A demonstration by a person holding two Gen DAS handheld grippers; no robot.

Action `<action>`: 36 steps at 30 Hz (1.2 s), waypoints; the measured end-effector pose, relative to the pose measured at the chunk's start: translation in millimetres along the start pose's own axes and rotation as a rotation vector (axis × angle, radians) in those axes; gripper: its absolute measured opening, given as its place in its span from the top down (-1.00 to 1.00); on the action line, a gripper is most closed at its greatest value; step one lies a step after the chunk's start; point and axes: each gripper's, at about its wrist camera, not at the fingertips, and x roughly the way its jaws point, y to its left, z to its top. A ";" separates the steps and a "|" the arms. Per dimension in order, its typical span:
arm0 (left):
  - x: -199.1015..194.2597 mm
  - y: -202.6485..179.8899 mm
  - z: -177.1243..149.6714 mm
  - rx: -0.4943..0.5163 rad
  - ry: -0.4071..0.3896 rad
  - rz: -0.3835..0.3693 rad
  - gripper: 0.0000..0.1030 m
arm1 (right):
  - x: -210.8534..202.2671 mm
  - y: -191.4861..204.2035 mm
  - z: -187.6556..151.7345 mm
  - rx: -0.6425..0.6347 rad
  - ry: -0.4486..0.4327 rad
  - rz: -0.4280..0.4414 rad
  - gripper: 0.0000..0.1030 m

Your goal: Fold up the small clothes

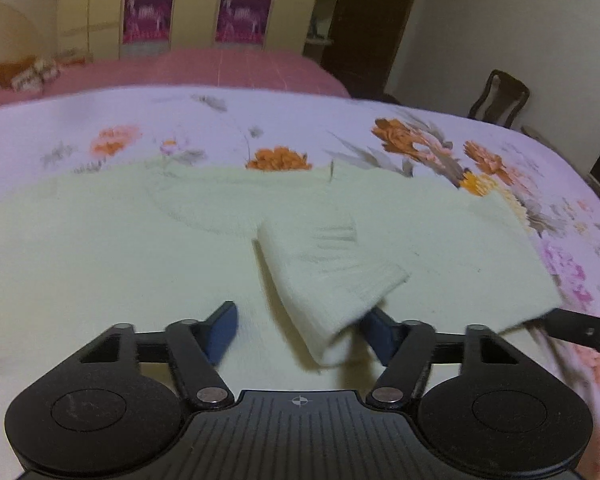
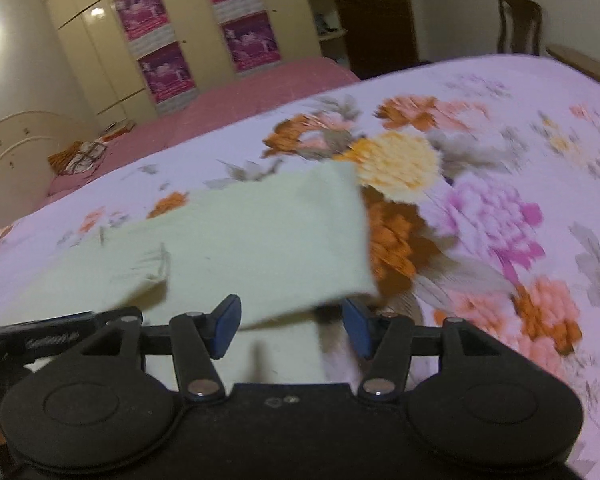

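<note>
- The small cloth (image 1: 100,248) is pale green and lies flat on the flowery bed sheet (image 1: 260,120).
- One sleeve (image 1: 324,280) is folded in over the middle of the cloth.
- The left gripper (image 1: 296,330) is low over the cloth. Its blue pads stand apart, with the end of the sleeve between them. It is not pinching.
- The right gripper (image 2: 290,328) is at the cloth's edge (image 2: 300,248), where it meets the sheet. Its pads stand apart too, and I see no pinch there.
- The cloth looks soft, light and floppy. I think it bends and sags when lifted.
- A good place to grab is a corner or the thick edge, one for each claw.
- There are no boxes or baskets on the bed.
- Cupboards (image 2: 100,40) stand far behind. Their doors are closed, so I cannot see inside.
</note>
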 end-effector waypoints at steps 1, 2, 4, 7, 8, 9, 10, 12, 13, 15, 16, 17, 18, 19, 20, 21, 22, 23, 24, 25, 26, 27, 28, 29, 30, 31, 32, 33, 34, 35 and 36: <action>-1.0 1.9 -0.9 -0.007 -0.016 0.002 -0.04 | 0.7 -2.5 -0.7 0.002 -0.001 -0.002 -0.08; -1.7 6.0 -0.5 -0.025 -0.032 -0.003 0.23 | 1.0 -6.2 -3.2 0.004 -0.001 -0.002 -0.08; -4.2 14.4 1.7 -0.066 -0.054 -0.014 0.74 | -1.0 -9.4 -5.3 -0.002 -0.002 -0.010 -0.08; -10.9 26.0 6.0 -0.126 -0.102 -0.027 0.93 | 1.9 -11.3 -6.7 -0.029 0.002 -0.037 -0.08; -15.3 30.2 7.3 -0.143 -0.123 -0.031 0.93 | 4.5 -11.1 -6.7 -0.038 0.006 -0.044 -0.08; -20.9 35.8 8.6 -0.163 -0.143 -0.034 0.93 | 7.3 -10.3 -6.4 -0.045 0.008 -0.049 -0.08; -25.7 42.2 10.1 -0.182 -0.161 -0.032 0.93 | 10.5 -9.1 -5.9 -0.054 0.012 -0.053 -0.08; -36.3 56.9 12.7 -0.224 -0.190 -0.027 0.93 | 13.7 -5.8 -6.6 -0.070 0.017 -0.055 -0.08; -41.6 66.2 14.4 -0.250 -0.203 -0.022 0.94 | 14.8 -3.0 -7.2 -0.081 0.017 -0.052 -0.09; -52.1 81.5 15.2 -0.282 -0.229 -0.001 0.93 | 17.9 1.8 -7.9 -0.105 0.019 -0.054 -0.10; -55.5 88.5 15.2 -0.287 -0.237 0.012 0.94 | 20.2 4.4 -8.2 -0.115 0.021 -0.052 -0.10; -57.6 94.7 14.1 -0.293 -0.241 0.026 0.94 | 23.3 7.2 -8.2 -0.120 0.025 -0.048 -0.10; -58.3 101.1 12.3 -0.303 -0.239 0.039 0.94 | 26.0 8.9 -7.7 -0.122 0.025 -0.044 -0.10; -57.5 105.8 10.5 -0.311 -0.231 0.049 0.94 | 29.6 11.2 -7.1 -0.126 0.025 -0.043 -0.10; -55.8 110.3 7.4 -0.316 -0.221 0.059 0.94 | 32.9 12.8 -6.2 -0.128 0.028 -0.043 -0.09; -54.2 112.9 3.8 -0.308 -0.215 0.074 0.93 | 35.5 13.9 -4.8 -0.122 0.029 -0.035 -0.09; -52.0 113.2 0.4 -0.294 -0.212 0.089 0.93 | 37.7 14.7 -2.6 -0.110 0.027 -0.019 -0.08; -50.0 114.5 -2.9 -0.288 -0.209 0.102 0.93 | 39.7 15.4 -0.5 -0.097 0.030 -0.008 -0.04; -47.5 117.5 -6.6 -0.291 -0.204 0.115 0.93 | 42.0 15.3 1.7 -0.081 0.039 0.007 0.01; -45.3 119.1 -10.3 -0.289 -0.199 0.134 0.93 | 42.9 15.1 2.8 -0.066 0.044 0.021 0.05; -40.6 121.2 -13.6 -0.279 -0.178 0.157 0.93 | 43.4 14.8 3.2 -0.061 0.049 0.032 0.13; -34.9 125.1 -17.0 -0.280 -0.144 0.167 0.93 | 44.8 16.1 2.2 -0.075 0.053 0.012 0.35; -30.8 128.5 -20.9 -0.288 -0.119 0.167 0.93 | 47.7 15.5 0.5 -0.093 0.063 -0.030 0.54; -29.0 128.8 -23.0 -0.277 -0.115 0.168 0.92 | 49.2 11.8 -0.6 -0.092 0.066 -0.041 0.75; -30.2 127.4 -22.8 -0.260 -0.117 0.174 0.91 | 48.5 7.5 -0.5 -0.078 0.066 -0.033 0.82; -31.9 126.4 -21.3 -0.251 -0.111 0.179 0.78 | 46.9 3.2 0.3 -0.058 0.066 -0.031 0.83; -35.4 127.7 -20.7 -0.257 -0.103 0.174 0.40 | 45.1 0.2 1.0 -0.046 0.064 -0.036 0.85; -39.7 129.5 -21.2 -0.267 -0.101 0.169 0.08 | 43.8 -1.4 0.6 -0.046 0.063 -0.044 0.86; -47.3 130.6 -23.6 -0.273 -0.111 0.170 -0.54 | 41.7 -2.0 0.5 -0.049 0.063 -0.054 0.86; -55.3 129.6 -27.0 -0.271 -0.130 0.189 -0.78 | 38.3 -3.0 0.3 -0.051 0.064 -0.059 0.85; -65.1 129.5 -31.3 -0.266 -0.145 0.226 -0.79 | 34.3 -4.4 0.0 -0.051 0.065 -0.055 0.77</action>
